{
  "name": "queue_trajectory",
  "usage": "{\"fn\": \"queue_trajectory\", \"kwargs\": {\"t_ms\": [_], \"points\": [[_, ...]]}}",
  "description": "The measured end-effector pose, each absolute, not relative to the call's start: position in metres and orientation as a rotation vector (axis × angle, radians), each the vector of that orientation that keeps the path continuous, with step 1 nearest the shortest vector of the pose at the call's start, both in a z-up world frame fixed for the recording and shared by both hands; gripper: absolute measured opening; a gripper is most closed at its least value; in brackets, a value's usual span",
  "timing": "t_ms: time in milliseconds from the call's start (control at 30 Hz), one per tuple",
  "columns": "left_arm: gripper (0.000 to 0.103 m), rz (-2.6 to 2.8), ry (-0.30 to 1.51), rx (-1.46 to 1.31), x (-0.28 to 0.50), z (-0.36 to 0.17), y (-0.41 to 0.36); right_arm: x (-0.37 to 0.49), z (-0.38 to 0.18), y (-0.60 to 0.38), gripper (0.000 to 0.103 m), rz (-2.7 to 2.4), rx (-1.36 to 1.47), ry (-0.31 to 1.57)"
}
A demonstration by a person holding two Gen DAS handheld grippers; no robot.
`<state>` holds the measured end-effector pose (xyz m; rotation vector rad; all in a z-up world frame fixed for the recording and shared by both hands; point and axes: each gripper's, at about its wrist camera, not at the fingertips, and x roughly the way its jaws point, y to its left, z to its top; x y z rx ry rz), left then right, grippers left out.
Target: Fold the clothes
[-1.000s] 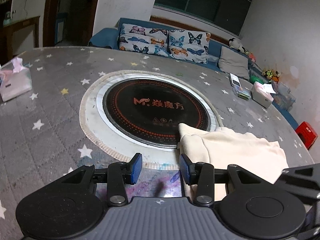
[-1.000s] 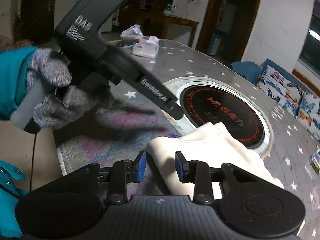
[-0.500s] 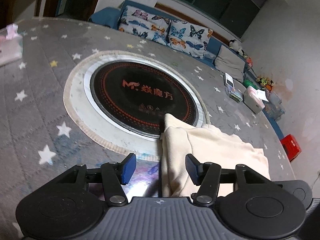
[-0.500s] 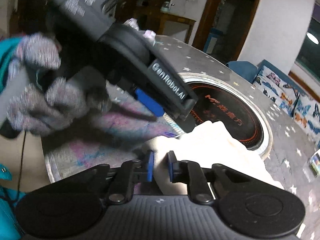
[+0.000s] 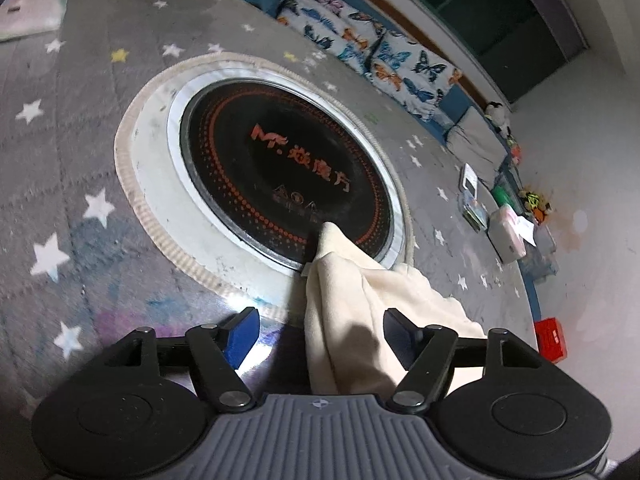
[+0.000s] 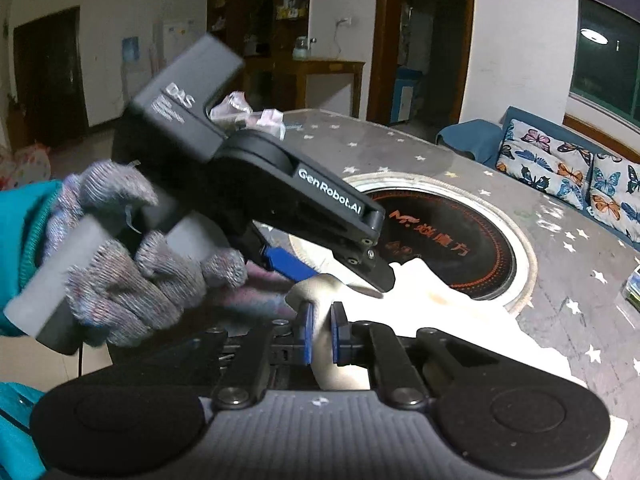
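- The room has white walls, a dark window (image 5: 516, 24) and a blue sofa (image 5: 456, 100) with 2 butterfly cushions (image 5: 372, 56).
- The round bench (image 5: 80, 152) wears a grey cover with stars.
- A black cooktop (image 5: 280, 172) sits in its middle.
- A cream garment (image 5: 360, 300) lies at the near edge, a corner touching the cooktop.
- The left tongs (image 5: 318, 338) stand apart around a fold.
- The right tongs (image 6: 321, 334) are clamped on the garment.

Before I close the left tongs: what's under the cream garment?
The cream garment lies on the star-print table cover, its far corner overlapping the black cooktop. Whatever sits beneath its middle is covered. The right tongs already pinch one edge.
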<state>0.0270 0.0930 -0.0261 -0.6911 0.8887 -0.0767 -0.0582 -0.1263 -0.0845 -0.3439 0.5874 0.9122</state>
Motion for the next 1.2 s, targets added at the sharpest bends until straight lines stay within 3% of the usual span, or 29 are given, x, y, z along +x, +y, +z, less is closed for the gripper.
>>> {"fn": "queue_trajectory", "kwargs": {"t_ms": [200, 433, 533, 867, 1200], "points": [[0.07, -0.093, 0.906, -0.745, 0.032, -0.029, 0.089, -0.06, -0.079, -0.135, 0.008, 0.92, -0.317, 0.577], [0.031, -0.111, 0.936, -0.808, 0.033, -0.04, 0.087, -0.061, -0.082, -0.138, 0.007, 0.928, -0.303, 0.581], [0.026, -0.111, 0.936, -0.813, 0.031, -0.042, 0.086, -0.062, -0.083, -0.139, 0.007, 0.925, -0.298, 0.589], [0.022, -0.108, 0.897, -0.706, 0.027, -0.035, 0.075, -0.062, -0.086, -0.149, 0.015, 0.89, -0.268, 0.622], [0.023, -0.098, 0.884, -0.609, 0.024, -0.033, 0.066, -0.036, -0.089, -0.205, 0.015, 0.671, -0.171, 0.651]]}}
